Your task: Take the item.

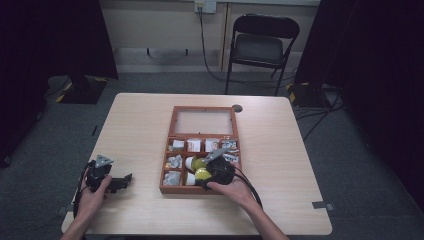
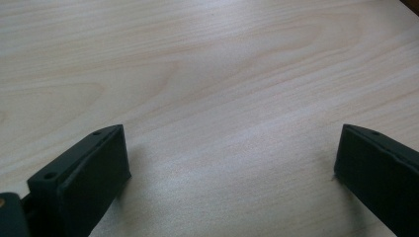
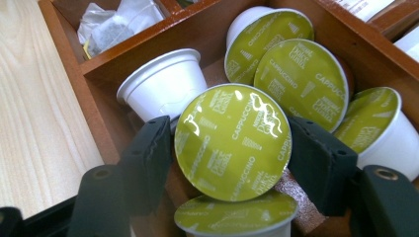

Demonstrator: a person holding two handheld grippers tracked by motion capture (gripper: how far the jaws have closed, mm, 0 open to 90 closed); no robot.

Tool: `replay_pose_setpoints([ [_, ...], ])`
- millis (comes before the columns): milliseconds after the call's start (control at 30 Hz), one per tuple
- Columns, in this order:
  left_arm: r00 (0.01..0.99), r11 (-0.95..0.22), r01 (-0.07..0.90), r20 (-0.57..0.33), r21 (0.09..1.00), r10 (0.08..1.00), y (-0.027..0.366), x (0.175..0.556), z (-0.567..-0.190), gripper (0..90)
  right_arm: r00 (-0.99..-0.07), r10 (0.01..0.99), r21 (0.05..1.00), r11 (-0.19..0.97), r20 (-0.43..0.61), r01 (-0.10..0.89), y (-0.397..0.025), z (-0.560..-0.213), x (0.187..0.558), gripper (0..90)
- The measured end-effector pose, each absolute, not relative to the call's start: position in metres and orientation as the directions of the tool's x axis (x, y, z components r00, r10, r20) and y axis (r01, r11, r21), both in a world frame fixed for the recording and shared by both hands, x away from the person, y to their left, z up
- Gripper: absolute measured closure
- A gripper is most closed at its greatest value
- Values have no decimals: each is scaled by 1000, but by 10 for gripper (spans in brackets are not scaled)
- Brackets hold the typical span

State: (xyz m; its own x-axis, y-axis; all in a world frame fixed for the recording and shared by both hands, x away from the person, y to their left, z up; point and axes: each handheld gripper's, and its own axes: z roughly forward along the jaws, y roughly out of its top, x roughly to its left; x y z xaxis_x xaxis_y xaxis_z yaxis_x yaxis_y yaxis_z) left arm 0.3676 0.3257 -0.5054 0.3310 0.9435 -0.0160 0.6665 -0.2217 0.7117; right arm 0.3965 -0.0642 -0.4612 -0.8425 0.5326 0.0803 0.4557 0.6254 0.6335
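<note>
In the high view, a light wooden table (image 1: 140,125) is being seen from above, with a reddish wooden compartment box (image 1: 170,150) lying open near its middle, the glass-paned lid (image 1: 204,121) folded back on the far side. The box's far compartments are being occupied by small packets (image 1: 194,145), the near ones by more packets and green-lidded capsules (image 1: 199,162). The right gripper (image 1: 212,175) is being held by the right hand (image 1: 235,191) over the near right part of the box, among the capsules. The left gripper (image 1: 122,181) is being held by the left hand (image 1: 95,195) near the table's near left edge, well apart from the box. A black folding chair (image 1: 262,47) is standing beyond the table.

In the left gripper view, the two black jaws are being held wide apart above bare table wood (image 2: 207,74), with nothing between them.

In the right gripper view, a capsule (image 3: 232,142) with a green foil lid printed "CAPPUCCINO" is being clamped between the two jaws, its lid facing the camera. It is being held inside a box compartment, above another capsule (image 3: 234,217) and just in front of several more (image 3: 301,81), one of which is lying with its white cup (image 3: 165,89) turned toward the camera. Clear tea-bag packets (image 3: 118,22) are lying in the neighbouring compartment beyond the divider.
</note>
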Motion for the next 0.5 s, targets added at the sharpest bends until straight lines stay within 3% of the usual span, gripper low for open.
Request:
replay_pose_setpoints([
  [500,331,-222,666,-16,712,943,326,368,-505,0,-840,538,572,670,64,473,-58,-465,402,352],
])
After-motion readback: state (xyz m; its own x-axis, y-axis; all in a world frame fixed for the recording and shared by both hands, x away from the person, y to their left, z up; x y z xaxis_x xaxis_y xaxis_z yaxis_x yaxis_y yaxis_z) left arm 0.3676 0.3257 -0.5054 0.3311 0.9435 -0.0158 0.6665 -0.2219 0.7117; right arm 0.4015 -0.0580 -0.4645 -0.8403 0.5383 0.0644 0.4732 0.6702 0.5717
